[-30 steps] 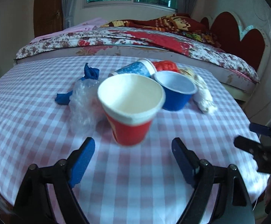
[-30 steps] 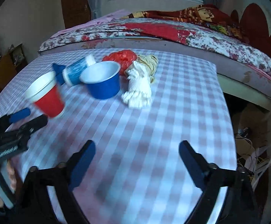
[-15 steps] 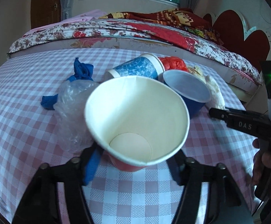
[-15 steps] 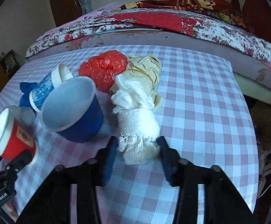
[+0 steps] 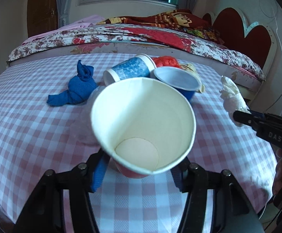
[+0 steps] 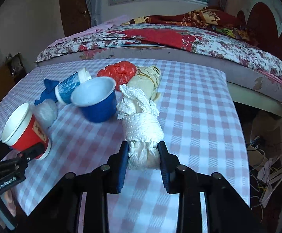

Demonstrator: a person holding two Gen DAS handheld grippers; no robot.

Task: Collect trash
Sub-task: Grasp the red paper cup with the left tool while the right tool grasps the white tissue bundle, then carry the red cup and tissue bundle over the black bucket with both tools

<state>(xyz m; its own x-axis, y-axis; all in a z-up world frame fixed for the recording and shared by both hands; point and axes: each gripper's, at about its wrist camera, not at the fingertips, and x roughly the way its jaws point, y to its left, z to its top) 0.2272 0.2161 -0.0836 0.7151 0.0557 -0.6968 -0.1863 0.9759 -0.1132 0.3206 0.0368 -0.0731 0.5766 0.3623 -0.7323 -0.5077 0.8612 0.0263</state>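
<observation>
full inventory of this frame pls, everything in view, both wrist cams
red paper cup: 1, red with white inside, near left table edge, in left claw
white paper-towel wad: 1, white, table centre, in right claw
dark blue plastic cup: 1, blue, upright
blue patterned paper cup: 1, lying on its side
blue knotted cloth: 1, far left
clear crumpled plastic bag: 1, beside red cup
red plastic bag: 1, far side
beige wad: 1, beside red bag
pink checked tablecloth: 1
bed: 1, behind table
left claw: 1, black with blue pads
right claw: 1, same
</observation>
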